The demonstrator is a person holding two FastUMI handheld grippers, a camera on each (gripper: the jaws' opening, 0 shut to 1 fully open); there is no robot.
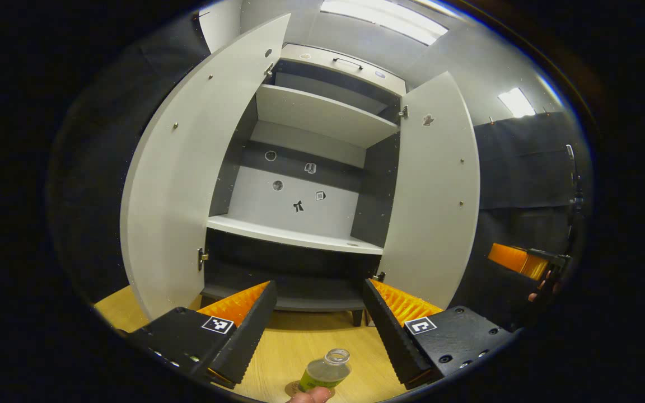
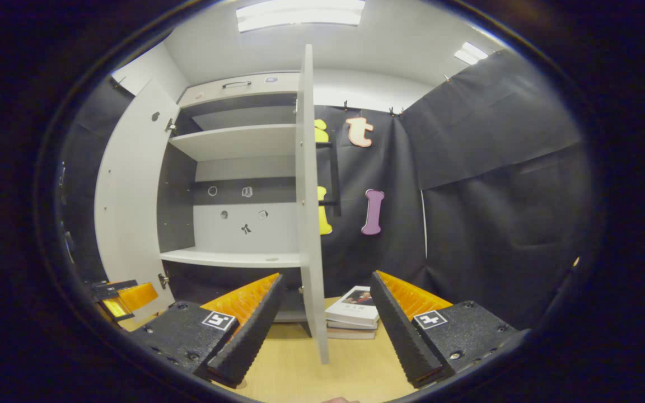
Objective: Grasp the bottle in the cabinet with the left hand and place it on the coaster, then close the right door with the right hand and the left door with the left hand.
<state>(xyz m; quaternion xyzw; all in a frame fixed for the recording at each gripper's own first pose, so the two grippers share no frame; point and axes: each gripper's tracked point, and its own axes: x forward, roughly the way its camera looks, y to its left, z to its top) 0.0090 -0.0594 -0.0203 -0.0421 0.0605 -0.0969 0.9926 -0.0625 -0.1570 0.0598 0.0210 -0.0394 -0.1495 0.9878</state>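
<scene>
Bottle out of the cabinet and on the worktop; both doors still to close.

In the left gripper view the left gripper (image 1: 317,330) has its jaws wide apart and empty, and the bottle (image 1: 327,370) stands upright on the worktop (image 1: 294,341) just below and between them, apparently on the coaster (image 1: 293,388), of which only a brownish edge shows at its foot; a fingertip (image 1: 311,396) shows just beneath it. So the placing step looks done. Ahead of the jaws the cabinet (image 1: 300,224) has bare shelves, its left door (image 1: 188,184) and right door (image 1: 434,196) both swung open. In the right gripper view the right gripper (image 2: 325,330) also has its jaws apart and holds nothing, with the right door's edge (image 2: 311,224) straight ahead between them and a stack of books (image 2: 353,313) beyond. Closing the right door seems next, then the left.
</scene>
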